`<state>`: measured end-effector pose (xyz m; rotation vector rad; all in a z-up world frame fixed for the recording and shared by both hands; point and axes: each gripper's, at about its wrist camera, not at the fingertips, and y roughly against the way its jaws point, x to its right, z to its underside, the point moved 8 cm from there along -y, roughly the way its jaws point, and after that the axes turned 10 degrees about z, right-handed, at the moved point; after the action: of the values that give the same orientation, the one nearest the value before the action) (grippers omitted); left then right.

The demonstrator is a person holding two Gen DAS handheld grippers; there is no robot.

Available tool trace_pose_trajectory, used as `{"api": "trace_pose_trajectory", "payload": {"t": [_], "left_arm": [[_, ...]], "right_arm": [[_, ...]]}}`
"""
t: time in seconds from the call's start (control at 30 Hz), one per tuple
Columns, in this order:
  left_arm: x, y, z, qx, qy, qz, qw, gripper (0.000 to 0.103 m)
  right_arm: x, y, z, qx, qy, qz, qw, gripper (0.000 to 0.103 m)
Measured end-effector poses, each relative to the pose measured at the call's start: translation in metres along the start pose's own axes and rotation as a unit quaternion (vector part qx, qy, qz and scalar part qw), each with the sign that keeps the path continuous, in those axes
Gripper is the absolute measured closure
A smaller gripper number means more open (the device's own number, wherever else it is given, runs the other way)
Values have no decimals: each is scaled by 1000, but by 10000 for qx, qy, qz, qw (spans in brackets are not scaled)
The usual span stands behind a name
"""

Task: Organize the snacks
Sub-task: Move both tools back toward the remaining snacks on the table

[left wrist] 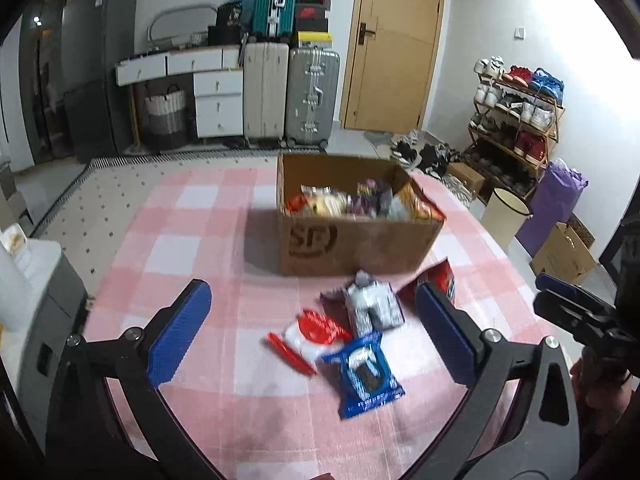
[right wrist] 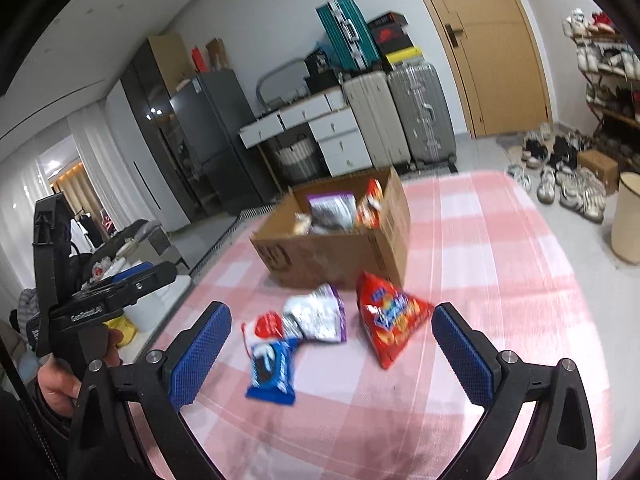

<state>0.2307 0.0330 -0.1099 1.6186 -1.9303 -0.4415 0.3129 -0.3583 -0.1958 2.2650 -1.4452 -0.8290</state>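
Open cardboard box (left wrist: 360, 240) sits mid-table on pink/white checked cloth (left wrist: 224, 248), w/ snack bags heaped inside: orange-red chip bag (right wrist: 370, 202) leaning on one wall, purple/white pack (right wrist: 332, 206) beside it, other wrappers too blurred to name. In front of box, 4 loose snacks lie on the cloth, close together: blue cookie pack (left wrist: 366, 372) nearest the cameras, red/white pouch (left wrist: 310, 334) touching it, crinkly silver/purple bag (left wrist: 374, 304) just behind, red chip bag (right wrist: 390, 318) off to the side, puffy & roughly triangular. Left gripper (left wrist: 312, 330) has jaws wide apart, nothing betw. the ribbed blue pads, above the loose packs. Right gripper (right wrist: 332, 350) likewise spread, empty, over the same pile. Nothing blocks the way to the snacks. Behind table: suitcases (left wrist: 292, 96), white drawer unit (left wrist: 218, 96), wood door (left wrist: 396, 44), shoe rack (left wrist: 516, 116).
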Motion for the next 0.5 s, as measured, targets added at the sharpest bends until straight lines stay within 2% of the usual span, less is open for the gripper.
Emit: {"api": "trace_pose_trajectory", "payload": {"t": [0.17, 0.3, 0.4, 0.5], "left_arm": [[-4, -26, 30, -327, 151, 83, 9993, 1], [-9, -43, 39, -449, 293, 162, 9984, 1], [-13, -55, 44, -529, 418, 235, 9974, 1], [-15, -68, 52, -668, 487, 241, 9963, 1]], "right_arm": [[10, -24, 13, -263, -137, -29, 9996, 1], [14, -45, 17, -456, -175, 27, 9988, 1], [17, -60, 18, -518, -162, 127, 9984, 1], [17, -76, 15, -489, 104, 395, 9980, 1]]}}
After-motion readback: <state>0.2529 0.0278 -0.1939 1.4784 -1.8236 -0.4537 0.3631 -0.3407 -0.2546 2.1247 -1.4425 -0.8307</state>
